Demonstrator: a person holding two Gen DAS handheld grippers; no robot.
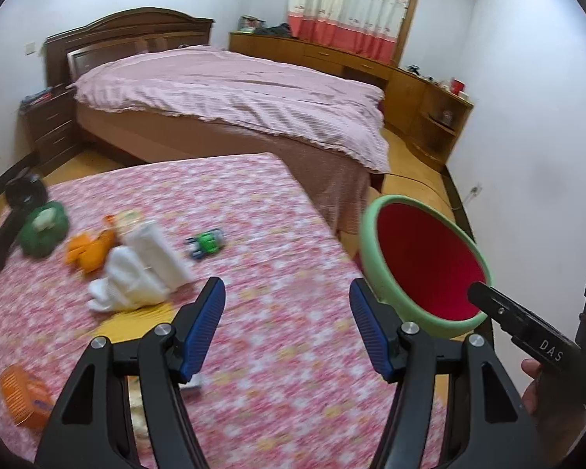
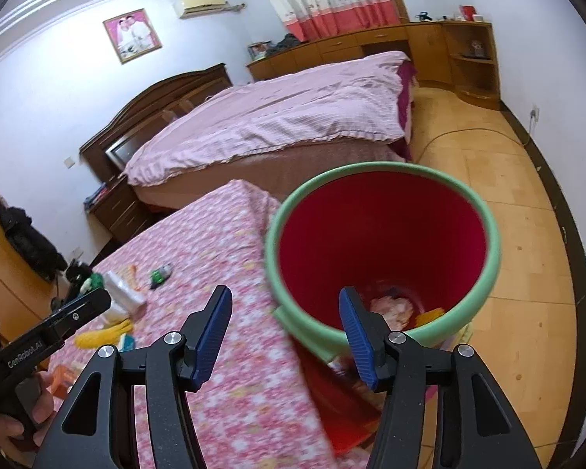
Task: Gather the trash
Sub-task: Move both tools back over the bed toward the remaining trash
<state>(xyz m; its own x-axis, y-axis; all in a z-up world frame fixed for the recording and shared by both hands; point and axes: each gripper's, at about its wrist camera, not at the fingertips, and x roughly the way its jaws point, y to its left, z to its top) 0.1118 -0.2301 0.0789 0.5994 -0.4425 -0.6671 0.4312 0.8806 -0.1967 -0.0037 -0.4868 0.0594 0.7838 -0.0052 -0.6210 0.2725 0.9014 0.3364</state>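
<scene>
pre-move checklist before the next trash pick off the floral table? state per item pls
1. Left hand-held gripper empty, jaws apart: ok.
2. Right hand-held gripper empty, jaws apart: ok.
3. Bin mouth unobstructed, beside the table edge: ok; some trash already lies at its bottom.
4. Trash left to collect: not ok; white crumpled tissue and orange scraps still lie on the table.
5. Non-trash sorted from trash: cannot tell; the green toy car looks like a keeper, but the pictures are blurred.
6. Pictures sharp enough to aim: not ok, motion blur.
</scene>
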